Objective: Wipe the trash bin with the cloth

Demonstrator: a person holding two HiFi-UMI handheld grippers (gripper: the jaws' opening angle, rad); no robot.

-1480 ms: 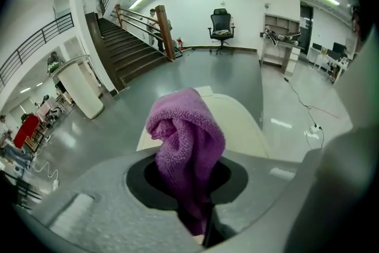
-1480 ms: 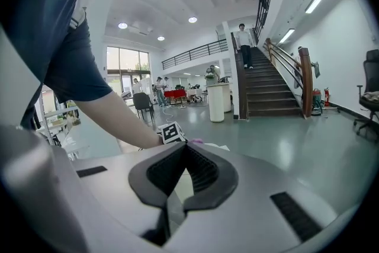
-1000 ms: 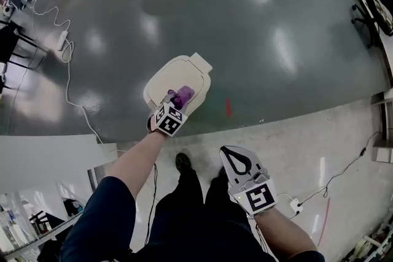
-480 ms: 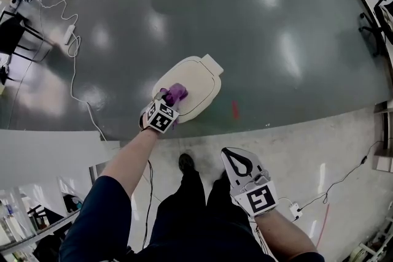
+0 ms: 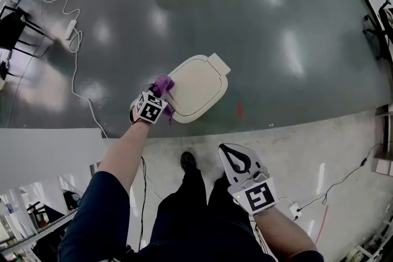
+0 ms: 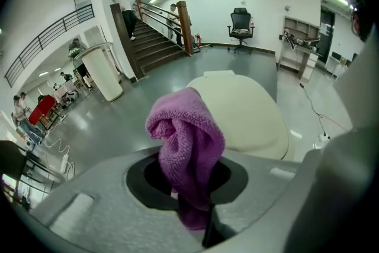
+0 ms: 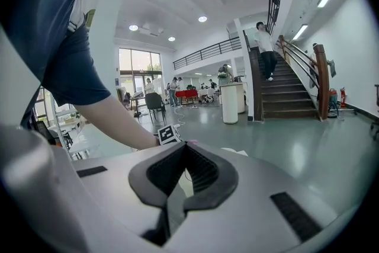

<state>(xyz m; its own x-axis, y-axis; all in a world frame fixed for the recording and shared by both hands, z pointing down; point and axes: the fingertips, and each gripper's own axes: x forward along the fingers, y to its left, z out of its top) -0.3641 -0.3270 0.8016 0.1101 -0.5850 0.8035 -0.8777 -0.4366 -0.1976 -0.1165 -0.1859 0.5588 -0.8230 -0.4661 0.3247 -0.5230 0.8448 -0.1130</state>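
Bin (image 5: 199, 86): on floor (image 5: 276, 21).
Cloth (image 5: 163, 84): purple, at Bin's left edge.
Left gripper (image 5: 161, 95): clamps Cloth.
Right gripper (image 5: 235, 159): jaws together, empty.

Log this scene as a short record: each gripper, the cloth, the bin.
left gripper: shut on the purple cloth
right gripper: shut, empty, low beside the person's legs
purple cloth: bunched, at the left edge of the trash bin top
trash bin: cream, closed, standing on the grey floor
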